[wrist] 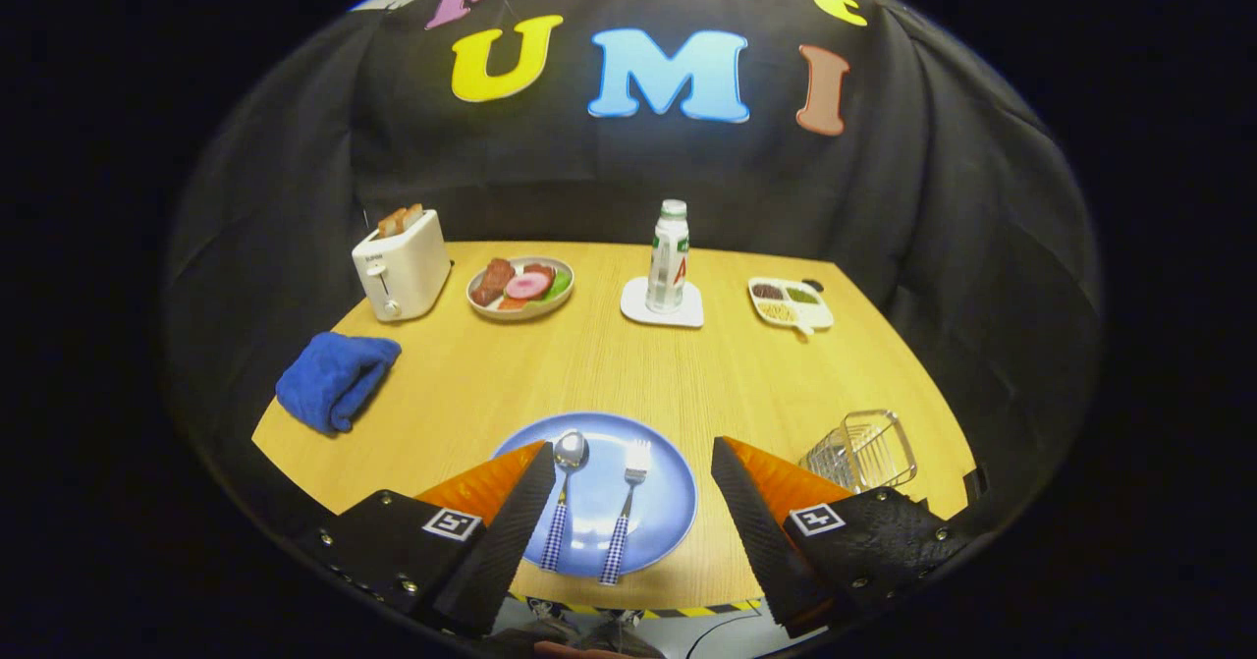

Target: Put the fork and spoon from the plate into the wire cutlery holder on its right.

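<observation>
Gripper view: hovered above the near edge of the table (609, 364), gripper (628, 502) spread wide, pinching nothing. Blue plate (678, 502) at the near edge, seen between the fingers. On it, spoon (564, 497) left and fork (627, 507) right, side by side, bowl and tines pointing away, checked handles toward the near edge. Wire cutlery holder (862, 451) to the plate's right, near the right edge, tilted, looked empty. By all signs, step one: neither piece lifted yet. Next, probably: drop low, close on one handle, carry right, then lower it into the holder. Thin handles, little room for error.
</observation>
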`<state>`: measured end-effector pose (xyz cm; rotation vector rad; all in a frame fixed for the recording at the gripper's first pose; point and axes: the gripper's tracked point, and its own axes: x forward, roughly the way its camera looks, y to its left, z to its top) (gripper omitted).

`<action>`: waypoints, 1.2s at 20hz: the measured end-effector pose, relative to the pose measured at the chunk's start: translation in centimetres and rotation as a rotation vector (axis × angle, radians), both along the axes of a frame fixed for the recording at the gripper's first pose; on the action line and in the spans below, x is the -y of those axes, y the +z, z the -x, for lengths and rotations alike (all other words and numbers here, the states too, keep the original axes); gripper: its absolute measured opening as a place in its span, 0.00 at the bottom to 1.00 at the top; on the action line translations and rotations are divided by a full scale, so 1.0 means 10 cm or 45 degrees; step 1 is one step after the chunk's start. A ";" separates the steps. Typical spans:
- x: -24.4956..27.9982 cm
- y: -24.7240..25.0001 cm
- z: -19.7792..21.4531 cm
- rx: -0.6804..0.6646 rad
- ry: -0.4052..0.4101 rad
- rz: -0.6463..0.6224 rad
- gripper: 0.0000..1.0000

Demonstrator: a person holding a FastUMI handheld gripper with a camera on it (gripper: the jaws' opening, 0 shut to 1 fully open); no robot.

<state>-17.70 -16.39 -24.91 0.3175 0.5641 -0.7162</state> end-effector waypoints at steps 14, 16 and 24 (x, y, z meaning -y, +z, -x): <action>-0.21 -0.89 -0.04 -0.303 0.079 -0.247 0.77; -0.23 -0.97 -0.06 -0.363 0.104 -0.267 0.64; -0.15 -1.17 -0.02 -0.521 0.025 -0.359 0.41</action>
